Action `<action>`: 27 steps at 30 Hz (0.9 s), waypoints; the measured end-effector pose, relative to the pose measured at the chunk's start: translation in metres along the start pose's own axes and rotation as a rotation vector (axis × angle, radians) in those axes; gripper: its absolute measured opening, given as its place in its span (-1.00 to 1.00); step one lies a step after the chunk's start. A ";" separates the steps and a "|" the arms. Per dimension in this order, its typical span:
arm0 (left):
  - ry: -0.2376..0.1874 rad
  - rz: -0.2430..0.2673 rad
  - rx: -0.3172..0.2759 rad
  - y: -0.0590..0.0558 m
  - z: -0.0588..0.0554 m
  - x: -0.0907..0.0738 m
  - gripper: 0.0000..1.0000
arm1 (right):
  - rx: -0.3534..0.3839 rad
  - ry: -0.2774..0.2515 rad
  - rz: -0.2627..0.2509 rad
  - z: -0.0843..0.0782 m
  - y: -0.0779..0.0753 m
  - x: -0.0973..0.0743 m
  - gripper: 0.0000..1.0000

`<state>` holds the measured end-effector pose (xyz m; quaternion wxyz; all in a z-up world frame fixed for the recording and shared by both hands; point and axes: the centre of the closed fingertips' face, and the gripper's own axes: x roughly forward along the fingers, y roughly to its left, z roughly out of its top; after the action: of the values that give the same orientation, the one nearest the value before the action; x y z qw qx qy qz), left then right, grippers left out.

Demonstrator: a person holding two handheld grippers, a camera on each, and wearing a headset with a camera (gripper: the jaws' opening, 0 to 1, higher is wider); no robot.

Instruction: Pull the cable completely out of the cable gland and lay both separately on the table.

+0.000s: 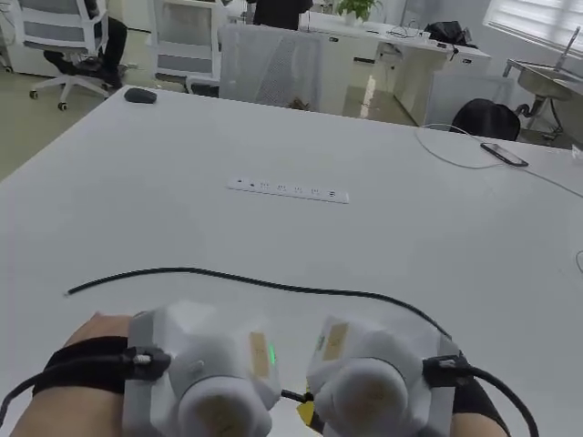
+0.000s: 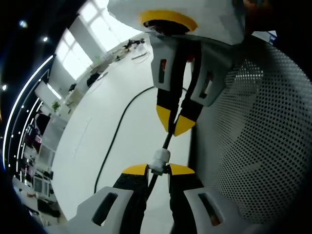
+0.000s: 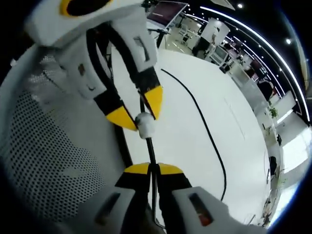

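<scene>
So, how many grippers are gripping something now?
2. The left gripper is shut on the white cable gland; the right gripper is shut on the black cable right next to it.

Large white table (image 1: 182, 155), office chair (image 1: 56, 32), desks (image 1: 392, 41), window blinds (image 1: 537, 18)

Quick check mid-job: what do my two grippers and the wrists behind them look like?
The left gripper and right gripper match: rounded white housings, black jaws with yellow tips, pale grey finger mounts. A black lead plugs into each housing's outer side. One housing carries a small green light. Black bands wrap both wrists.
</scene>
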<state>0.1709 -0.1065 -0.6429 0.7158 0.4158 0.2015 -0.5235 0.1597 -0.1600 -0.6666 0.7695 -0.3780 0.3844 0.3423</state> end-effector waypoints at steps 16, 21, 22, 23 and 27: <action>-0.028 -0.037 0.014 -0.010 0.007 0.001 -0.67 | -0.057 -0.154 0.081 0.031 0.016 -0.006 -0.65; -0.037 -0.035 0.018 -0.009 0.009 0.001 -0.67 | -0.042 -0.176 0.089 0.035 0.015 -0.007 -0.91; -0.036 -0.031 0.013 -0.008 0.008 0.000 -0.67 | -0.010 -0.171 0.082 0.033 0.012 -0.007 -0.91; -0.033 -0.026 0.010 -0.006 0.007 0.000 -0.67 | 0.000 -0.163 0.082 0.031 0.012 -0.006 -0.91; -0.013 0.004 0.006 0.000 0.002 -0.002 -0.67 | 0.029 -0.028 0.008 0.004 0.000 -0.002 -0.90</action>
<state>0.1696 -0.1072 -0.6404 0.7169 0.4149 0.1948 -0.5253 0.1601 -0.1576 -0.6632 0.7787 -0.3606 0.3800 0.3453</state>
